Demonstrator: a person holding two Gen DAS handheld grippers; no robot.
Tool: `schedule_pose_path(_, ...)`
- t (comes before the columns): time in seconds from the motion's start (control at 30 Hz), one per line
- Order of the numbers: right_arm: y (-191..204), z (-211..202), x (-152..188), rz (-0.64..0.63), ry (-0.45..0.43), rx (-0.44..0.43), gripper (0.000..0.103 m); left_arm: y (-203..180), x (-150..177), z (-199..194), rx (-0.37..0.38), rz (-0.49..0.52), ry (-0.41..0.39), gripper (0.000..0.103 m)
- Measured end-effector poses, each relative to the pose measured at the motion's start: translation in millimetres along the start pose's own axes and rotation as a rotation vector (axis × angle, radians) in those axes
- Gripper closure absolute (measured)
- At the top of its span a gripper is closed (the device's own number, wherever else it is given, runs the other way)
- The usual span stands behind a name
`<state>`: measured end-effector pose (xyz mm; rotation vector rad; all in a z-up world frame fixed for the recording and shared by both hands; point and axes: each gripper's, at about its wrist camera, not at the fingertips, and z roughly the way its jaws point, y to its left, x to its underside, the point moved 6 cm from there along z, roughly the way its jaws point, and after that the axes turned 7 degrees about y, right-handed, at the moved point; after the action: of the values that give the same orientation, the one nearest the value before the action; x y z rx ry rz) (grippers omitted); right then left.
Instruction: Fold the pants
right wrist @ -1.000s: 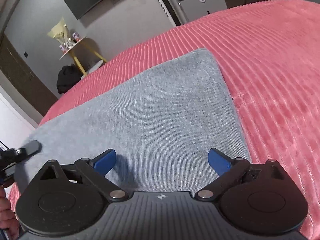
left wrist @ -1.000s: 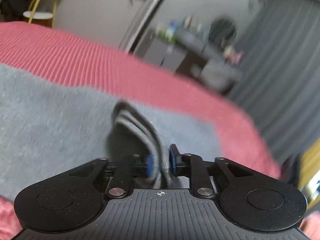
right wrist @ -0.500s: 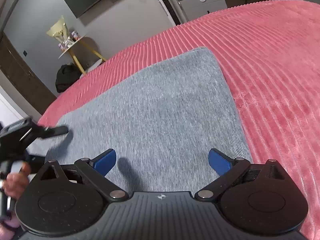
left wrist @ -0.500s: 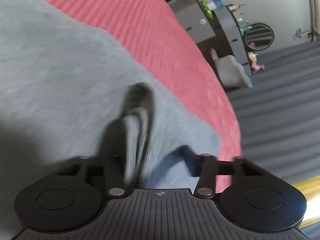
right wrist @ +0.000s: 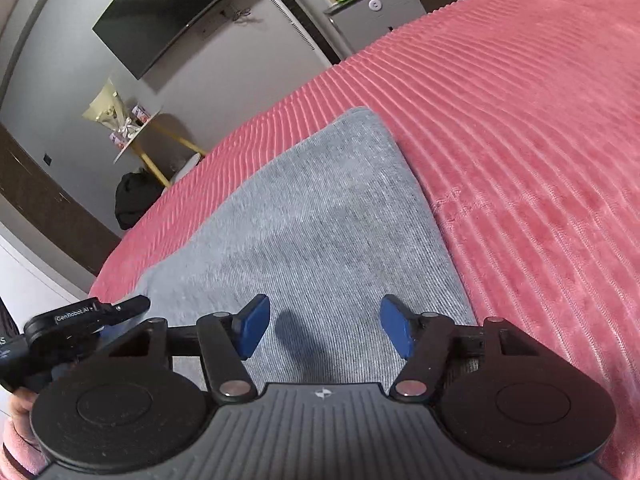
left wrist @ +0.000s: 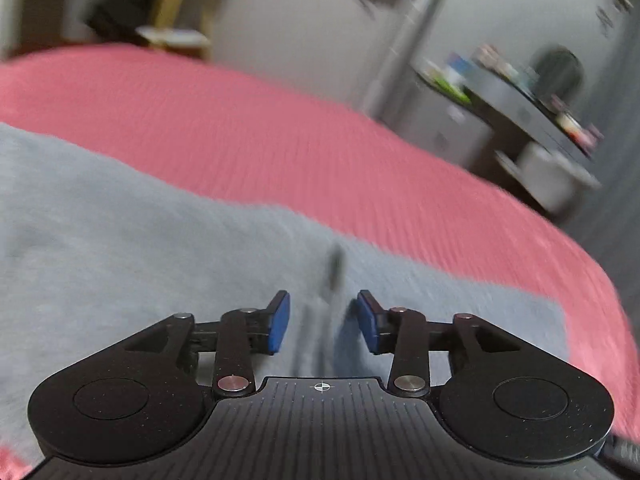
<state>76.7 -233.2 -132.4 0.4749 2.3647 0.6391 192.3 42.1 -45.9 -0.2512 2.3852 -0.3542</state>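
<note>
The left gripper [left wrist: 323, 322] hovers over grey pants [left wrist: 120, 240] spread on the pink bedspread [left wrist: 280, 140], jaws opening around a blurred fabric ridge [left wrist: 334, 280].

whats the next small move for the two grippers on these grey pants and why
Probably draw the left gripper back clear: its jaws are opening and the pads no longer press the raised fold of the grey pants. The right gripper is closing with nothing pinched, above flat fabric on the pink bedspread, so it may grip next.

Left gripper [left wrist: 323, 322] opening off pants [left wrist: 120, 240] fold, right gripper [right wrist: 324, 330] narrower, closing.
</note>
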Motion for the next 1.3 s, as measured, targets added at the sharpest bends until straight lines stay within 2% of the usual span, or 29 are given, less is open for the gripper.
schedule_pose_path(0.07, 0.9, 0.2, 1.2, -0.011, 0.001, 0.008, 0.039, -9.7, -0.7, -16.2, -0.022, 0.039, -0.053, 0.058)
schedule_pose_path(0.1, 1.2, 0.3, 1.5, -0.012, 0.001, 0.009, 0.039, -21.3, 2.1, -23.8, 0.004, 0.083, -0.065, 0.056)
schedule_pose_path(0.17, 1.2, 0.2, 1.8, -0.007, 0.001, 0.006, 0.039, -49.9, 8.0, -28.0, 0.074, 0.144, -0.056, 0.041)
schedule_pose_path(0.27, 2.5, 1.1, 0.6, -0.005, 0.001, 0.0, 0.037, -86.3, 32.4, -26.1, 0.212, 0.22, -0.024, 0.036)
schedule_pose_path(0.3, 2.9, 1.4, 0.6, -0.006, 0.001, -0.001, 0.037, -97.2, 39.6, -17.9, 0.218, 0.259, -0.005, 0.036)
schedule_pose_path(0.33, 2.3, 1.9, -0.8, -0.006, 0.001, -0.002, 0.037, -100.7, 46.6, -9.0, 0.204, 0.297, 0.01, 0.036)
schedule_pose_path(0.4, 2.1, 2.1, -0.4, -0.005, 0.0, -0.006, 0.036, -104.3, 57.7, 8.7, 0.121, 0.381, 0.032, 0.036)
schedule_pose_path(0.47, -0.3, 2.2, -0.6, 0.005, -0.001, -0.015, 0.036, -106.0, 61.2, 24.8, 0.044, 0.429, 0.018, 0.018)
schedule_pose_path(0.53, -1.6, 2.6, -0.5, 0.015, -0.003, -0.023, 0.036, -99.8, 60.9, 30.9, -0.01, 0.43, -0.016, 0.007)
schedule_pose_path(0.6, -2.4, 3.8, -0.8, 0.017, -0.003, -0.028, 0.036, -98.6, 61.0, 35.9, -0.009, 0.438, -0.027, 0.006)
schedule_pose_path(0.73, -1.6, 5.2, -0.9, 0.005, -0.002, -0.031, 0.033, -94.0, 69.5, 21.9, 0.0, 0.495, -0.051, 0.006)
schedule_pose_path(0.83, -1.1, 5.0, -0.3, 0.004, -0.003, -0.033, 0.033, -83.8, 62.8, 16.9, 0.004, 0.457, -0.048, 0.007)
schedule_pose_path(0.93, -1.4, 4.7, -0.6, 0.007, -0.004, -0.037, 0.033, -71.0, 54.7, 16.3, -0.03, 0.42, -0.052, 0.029)
schedule_pose_path(1.0, -1.6, 4.8, -0.8, 0.001, -0.003, -0.035, 0.033, -62.5, 50.0, 12.4, -0.01, 0.391, -0.038, 0.039)
schedule_pose_path(1.03, -1.3, 4.8, -0.7, -0.003, -0.003, -0.032, 0.033, -61.4, 45.2, 9.7, -0.019, 0.386, -0.039, 0.049)
schedule_pose_path(1.07, -0.8, 4.8, -0.6, -0.009, -0.002, -0.028, 0.033, -57.9, 42.1, 6.9, -0.032, 0.375, -0.041, 0.047)
schedule_pose_path(1.1, -0.3, 4.8, -0.6, -0.013, -0.002, -0.025, 0.033, -50.9, 39.1, 4.4, -0.082, 0.343, -0.047, 0.038)
schedule_pose_path(1.13, 0.1, 4.7, -0.1, -0.016, -0.002, -0.02, 0.033, -39.2, 34.6, 4.5, -0.181, 0.293, -0.051, 0.012)
schedule_pose_path(1.17, -0.1, 4.4, 0.0, -0.018, -0.002, -0.017, 0.033, -23.2, 31.4, 3.2, -0.252, 0.225, -0.056, 0.008)
schedule_pose_path(1.27, 0.0, 3.2, 0.4, -0.022, -0.002, -0.01, 0.033, 1.1, 27.6, -2.4, -0.09, 0.029, 0.037, 0.017)
schedule_pose_path(1.3, 0.5, 3.0, 0.5, -0.025, -0.001, -0.007, 0.033, 4.8, 28.2, -6.6, -0.065, -0.007, 0.046, 0.017)
